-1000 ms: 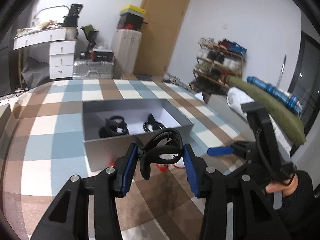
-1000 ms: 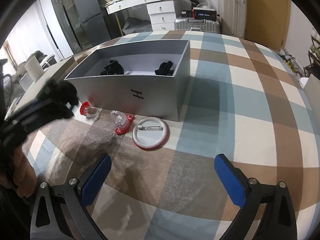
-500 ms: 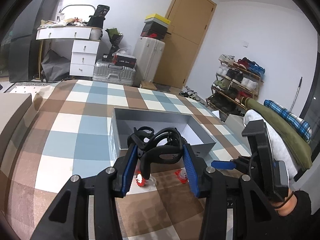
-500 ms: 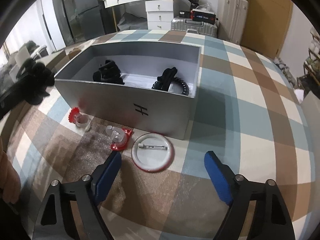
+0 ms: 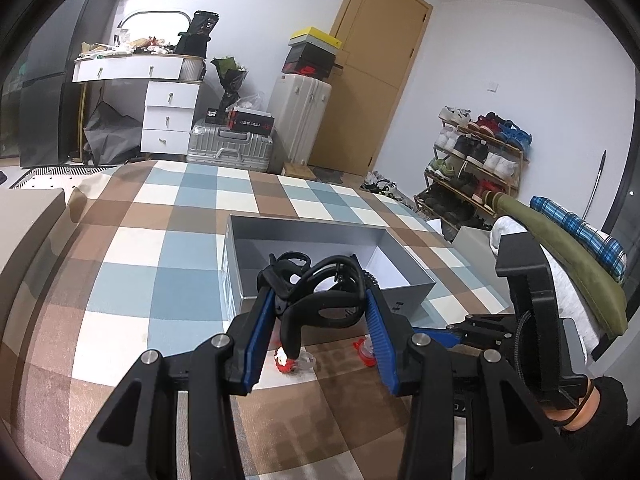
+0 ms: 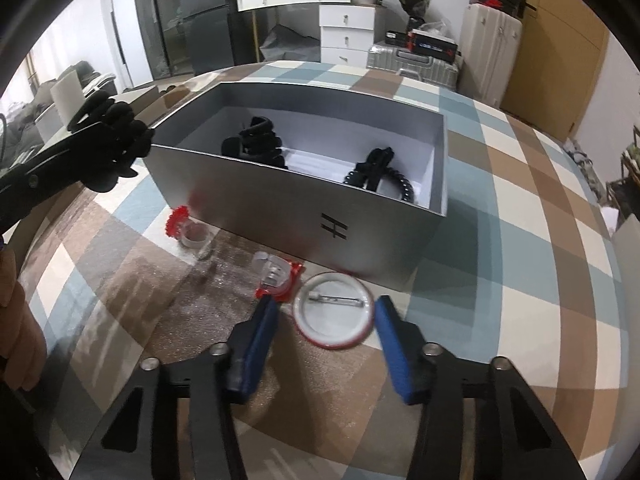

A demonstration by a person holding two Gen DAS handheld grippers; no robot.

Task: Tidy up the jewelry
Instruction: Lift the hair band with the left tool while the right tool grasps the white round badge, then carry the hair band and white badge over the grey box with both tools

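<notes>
Jaws of the left gripper (image 5: 320,316) are clamped on a black plastic claw hair clip (image 5: 320,300), held above the near wall of the open grey cardboard box (image 6: 280,200). Jaws of the right gripper (image 6: 326,336) stand apart, straddling the round white pin badge with red rim (image 6: 332,316) on the checked bedspread (image 6: 520,260). Two black accessories already lie inside the box; the badge, the red-and-clear clip (image 6: 278,276) and the red-topped clear piece (image 6: 188,228) remain outside.

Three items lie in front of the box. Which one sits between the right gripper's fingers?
The round pin badge, white-faced with a red rim; the right gripper straddles it, open. The red-and-clear clip and red-capped clear piece lie further left.
</notes>
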